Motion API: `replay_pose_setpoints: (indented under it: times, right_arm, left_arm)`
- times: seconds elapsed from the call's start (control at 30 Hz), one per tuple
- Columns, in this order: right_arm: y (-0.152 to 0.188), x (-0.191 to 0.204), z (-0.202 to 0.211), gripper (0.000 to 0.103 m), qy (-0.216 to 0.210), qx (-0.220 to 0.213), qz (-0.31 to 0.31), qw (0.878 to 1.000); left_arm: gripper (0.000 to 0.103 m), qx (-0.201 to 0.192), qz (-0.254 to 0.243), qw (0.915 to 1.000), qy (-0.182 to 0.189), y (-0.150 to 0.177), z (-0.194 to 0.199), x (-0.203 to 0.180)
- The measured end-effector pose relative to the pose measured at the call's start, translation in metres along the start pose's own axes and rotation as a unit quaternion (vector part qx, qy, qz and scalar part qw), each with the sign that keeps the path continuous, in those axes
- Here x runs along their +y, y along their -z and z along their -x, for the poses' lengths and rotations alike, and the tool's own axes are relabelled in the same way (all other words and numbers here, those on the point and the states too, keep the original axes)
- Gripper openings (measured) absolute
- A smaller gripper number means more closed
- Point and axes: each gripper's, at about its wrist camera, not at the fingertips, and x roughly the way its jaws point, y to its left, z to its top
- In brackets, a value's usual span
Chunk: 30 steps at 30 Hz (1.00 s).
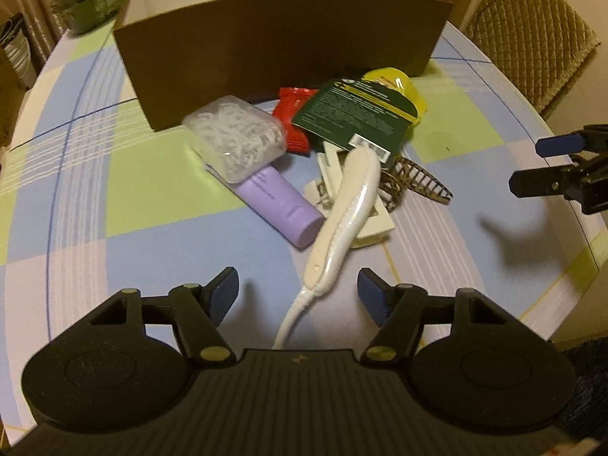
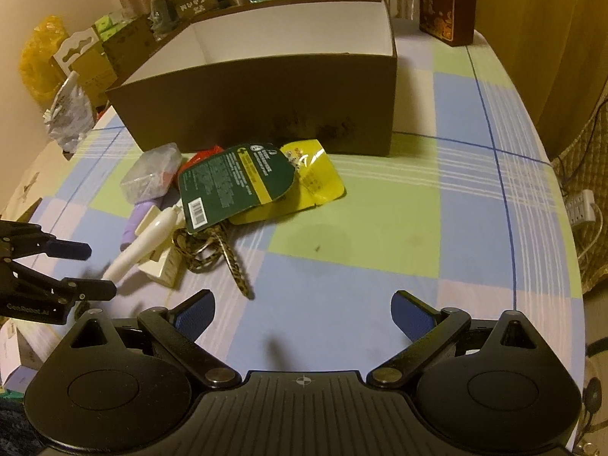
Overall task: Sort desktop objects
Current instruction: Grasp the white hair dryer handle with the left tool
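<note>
A pile of small objects lies in front of an open brown box. It holds a clear box of white clips, a purple tube, a red packet, a green card pack, a yellow pouch, a white wand-shaped item, a white clip and a leopard hair claw. My left gripper is open, its jaws either side of the wand's near end. My right gripper is open and empty above the cloth.
The table has a checked blue, green and white cloth. Boxes and bags crowd the far left edge. A dark carton stands at the far right. A quilted chair is beyond the table's right edge.
</note>
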Motion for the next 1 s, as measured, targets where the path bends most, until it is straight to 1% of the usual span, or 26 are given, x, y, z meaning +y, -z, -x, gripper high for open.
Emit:
replay_pose_setpoints:
  times: [0.2, 0.3, 0.37, 0.43, 0.47, 0.5, 0.53, 0.6, 0.73, 1.0]
  right_arm:
    - [0.003, -0.004, -0.002, 0.097, 0.005, 0.006, -0.010, 1.000]
    - [0.004, -0.006, -0.003, 0.097, 0.006, 0.007, -0.014, 1.000]
    - [0.004, -0.007, -0.005, 0.097, 0.007, 0.009, -0.016, 1.000]
    - [0.005, -0.008, -0.006, 0.097, 0.007, 0.010, -0.019, 1.000]
    - [0.005, -0.008, -0.007, 0.097, 0.007, 0.011, -0.020, 1.000]
    - [0.005, -0.009, -0.008, 0.097, 0.007, 0.012, -0.021, 1.000]
    - [0.005, -0.009, -0.009, 0.097, 0.006, 0.012, -0.022, 1.000]
    - [0.005, -0.009, -0.011, 0.097, 0.005, 0.013, -0.022, 1.000]
    - [0.001, -0.008, -0.014, 0.097, -0.004, 0.012, -0.025, 1.000]
    - [-0.011, -0.007, -0.025, 0.097, -0.041, 0.004, -0.054, 0.998]
  left_arm:
    - [0.062, 0.001, -0.010, 0.9999, 0.008, -0.004, -0.012, -0.002]
    - [0.058, 0.003, -0.019, 0.9998, 0.010, -0.006, -0.020, -0.003]
    - [0.047, 0.005, -0.025, 0.9996, 0.013, -0.006, -0.025, -0.005]
    - [0.041, 0.004, -0.031, 0.9994, 0.017, -0.006, -0.027, -0.006]
    - [0.029, 0.000, -0.036, 0.9992, 0.016, -0.006, -0.026, -0.007]
    - [0.022, -0.001, -0.041, 0.9990, 0.019, -0.005, -0.025, -0.008]
    - [0.019, -0.002, -0.041, 0.9989, 0.024, -0.005, -0.024, -0.007]
    - [0.019, -0.006, -0.044, 0.9987, 0.026, -0.003, -0.021, -0.007]
    - [0.017, -0.017, -0.054, 0.9982, 0.017, 0.002, -0.011, -0.007]
    - [0.017, -0.052, -0.036, 0.9980, 0.010, 0.003, 0.026, 0.009]
